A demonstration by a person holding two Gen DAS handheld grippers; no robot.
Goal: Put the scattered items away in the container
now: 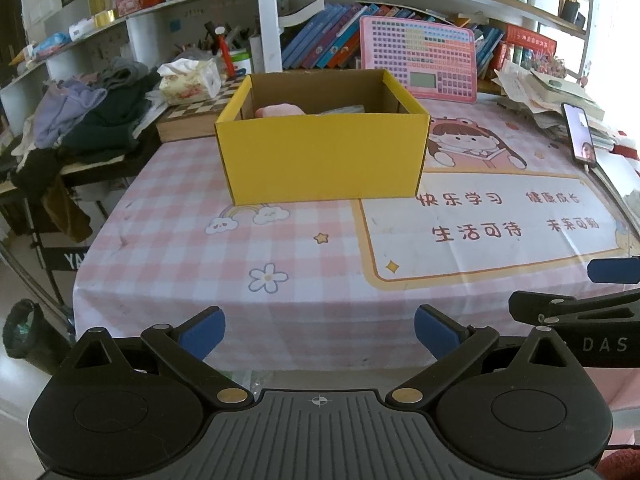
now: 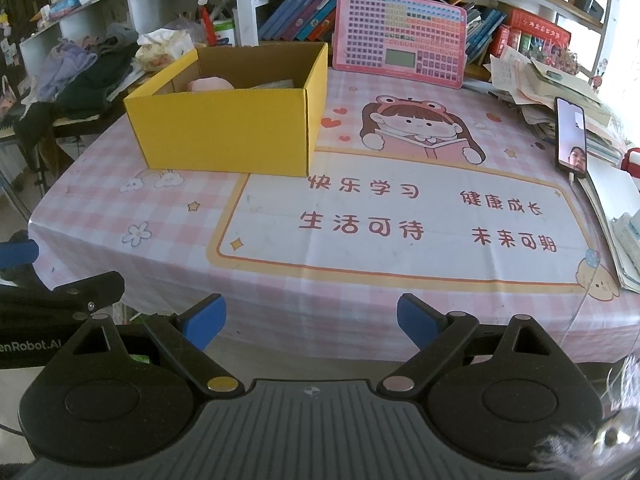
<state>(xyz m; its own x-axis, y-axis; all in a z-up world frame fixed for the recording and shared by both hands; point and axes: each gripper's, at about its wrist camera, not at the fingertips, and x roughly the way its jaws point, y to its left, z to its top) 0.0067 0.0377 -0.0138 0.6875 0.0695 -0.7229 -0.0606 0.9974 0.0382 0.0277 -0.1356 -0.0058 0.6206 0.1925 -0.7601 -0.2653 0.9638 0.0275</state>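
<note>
A yellow cardboard box (image 1: 320, 160) stands open on the pink checked tablecloth (image 1: 200, 248); it also shows in the right wrist view (image 2: 224, 132). Inside lie a pink soft item (image 1: 278, 110) and a flat greyish item (image 1: 344, 110), mostly hidden by the box wall. My left gripper (image 1: 320, 334) is open and empty, held back at the table's near edge. My right gripper (image 2: 311, 322) is open and empty, also at the near edge, to the right of the left one. No loose items show on the cloth.
A pink learning board (image 2: 400, 36) leans against books behind the box. A phone (image 2: 572, 138) and piles of papers (image 2: 552, 80) line the right side. A tissue pack (image 1: 192, 80) and clothes (image 1: 92, 116) lie at the left.
</note>
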